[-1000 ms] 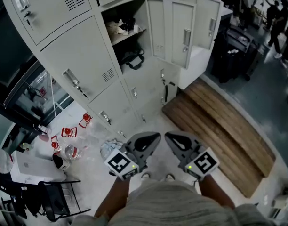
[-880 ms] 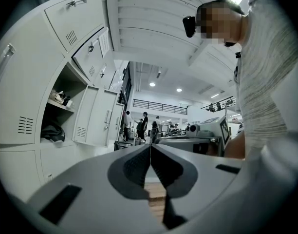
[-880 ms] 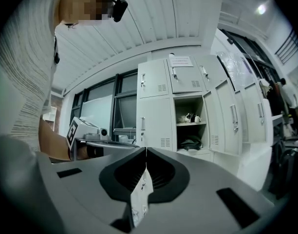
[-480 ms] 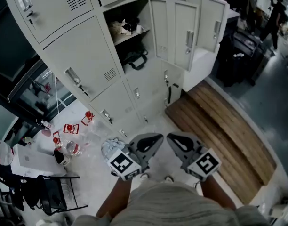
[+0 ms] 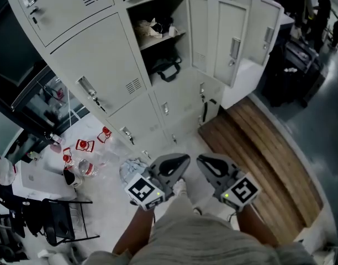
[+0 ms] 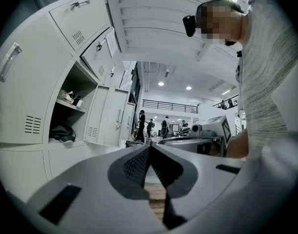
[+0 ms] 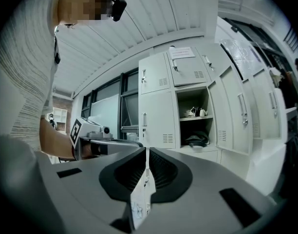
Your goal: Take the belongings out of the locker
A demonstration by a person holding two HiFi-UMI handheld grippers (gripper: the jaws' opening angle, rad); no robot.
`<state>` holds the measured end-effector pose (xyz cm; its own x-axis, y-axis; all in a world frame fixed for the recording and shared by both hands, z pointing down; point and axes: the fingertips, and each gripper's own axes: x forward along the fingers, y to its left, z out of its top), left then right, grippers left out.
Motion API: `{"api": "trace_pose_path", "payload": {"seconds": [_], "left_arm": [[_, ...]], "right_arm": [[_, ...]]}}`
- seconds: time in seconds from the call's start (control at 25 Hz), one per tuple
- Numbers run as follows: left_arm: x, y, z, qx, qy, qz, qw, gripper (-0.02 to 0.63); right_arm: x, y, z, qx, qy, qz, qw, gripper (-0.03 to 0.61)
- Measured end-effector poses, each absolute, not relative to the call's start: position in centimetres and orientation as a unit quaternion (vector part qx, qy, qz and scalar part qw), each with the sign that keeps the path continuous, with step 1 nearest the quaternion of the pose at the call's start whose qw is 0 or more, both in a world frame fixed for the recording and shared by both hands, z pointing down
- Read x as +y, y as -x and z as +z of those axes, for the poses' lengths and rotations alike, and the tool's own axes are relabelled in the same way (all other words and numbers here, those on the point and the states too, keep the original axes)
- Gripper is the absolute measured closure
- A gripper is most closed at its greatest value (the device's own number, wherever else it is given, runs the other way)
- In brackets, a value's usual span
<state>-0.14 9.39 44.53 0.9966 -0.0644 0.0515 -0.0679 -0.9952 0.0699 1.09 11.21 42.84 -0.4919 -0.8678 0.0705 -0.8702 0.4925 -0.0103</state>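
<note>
The left gripper [image 6: 150,148] was clenched, its ribbed pads pressed together with nothing between them. The right gripper [image 7: 146,153] was also closed, pinching a thin white slip [image 7: 140,201] that looked like paper with faint marks and hung down from between its jaws. Both grippers were held low and close to the person's body, side by side, well apart from the locker [image 5: 111,65].

Beyond them, 1 compartment stood open, its door [image 5: 231,40] swung out to the right. A black bag [image 5: 165,68] with a loop handle slumped on the compartment's floor, its handle reaching toward the front edge. Above it, on the shelf [image 5: 177,36], a pale bundle [image 5: 152,28] sat at the front edge toward the left corner, with a small dark item behind it that was too dim to name.

The bag looked soft and floppy, probably light, so the loop handle was the likely place to grip; pinching the fabric body might let it sag or slip. The pale bundle looked crumpled and loose, so a grip on a thick fold near the shelf's front edge seemed safest.

On the floor, red-topped containers [image 5: 82,145] lay left of the locker's base, and a wooden platform [image 5: 263,153] ran to the right.
</note>
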Motion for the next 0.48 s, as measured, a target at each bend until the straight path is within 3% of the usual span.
{"api": "trace_pose_path", "payload": {"seconds": [0.48], "left_arm": [[-3.2, -4.3, 41.8, -0.038, -0.998, -0.021, 0.052, 0.612]], "right_arm": [[-1.3, -5.0, 41.8, -0.863, -0.505, 0.021, 0.021, 0.575]]}}
